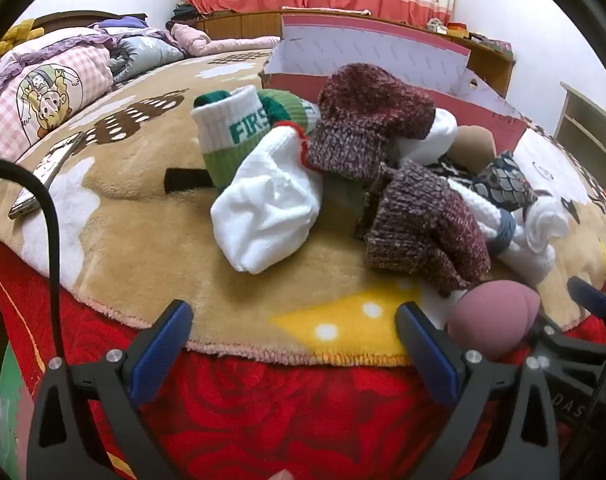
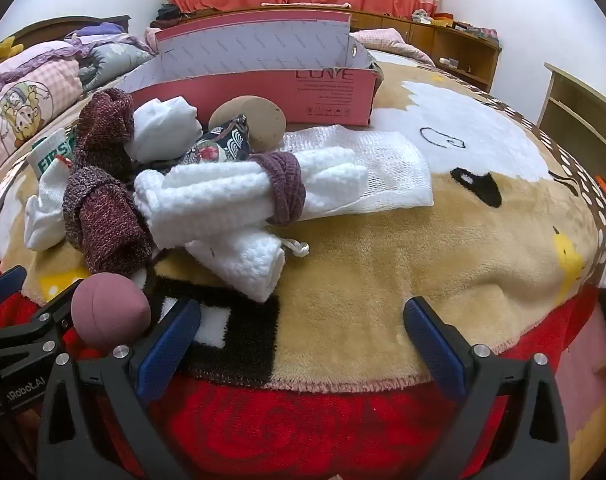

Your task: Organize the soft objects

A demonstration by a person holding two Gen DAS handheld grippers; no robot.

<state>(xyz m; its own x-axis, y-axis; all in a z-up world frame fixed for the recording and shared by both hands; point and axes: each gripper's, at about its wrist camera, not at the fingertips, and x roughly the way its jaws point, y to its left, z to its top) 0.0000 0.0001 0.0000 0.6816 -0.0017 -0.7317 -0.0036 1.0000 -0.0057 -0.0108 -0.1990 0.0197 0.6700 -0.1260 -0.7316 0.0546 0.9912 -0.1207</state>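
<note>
Right wrist view shows a white knitted towel roll [image 2: 223,196], bound by a maroon band [image 2: 283,188], in the heap before the pink cardboard box [image 2: 335,96]; light, squashy, best pinched mid-roll. Right gripper [image 2: 303,344] and left gripper [image 1: 295,344] gape wide, empty

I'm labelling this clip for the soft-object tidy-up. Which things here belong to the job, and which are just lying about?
Part of the job:
- maroon knitted pieces
- white sock
- green-and-white sock
- rolled white towel
- patterned pouch
- pink sponge
- tan sponge
- pink box, probably the container

Just lying about:
- phone
- folded quilts
- shelf clutter
</note>
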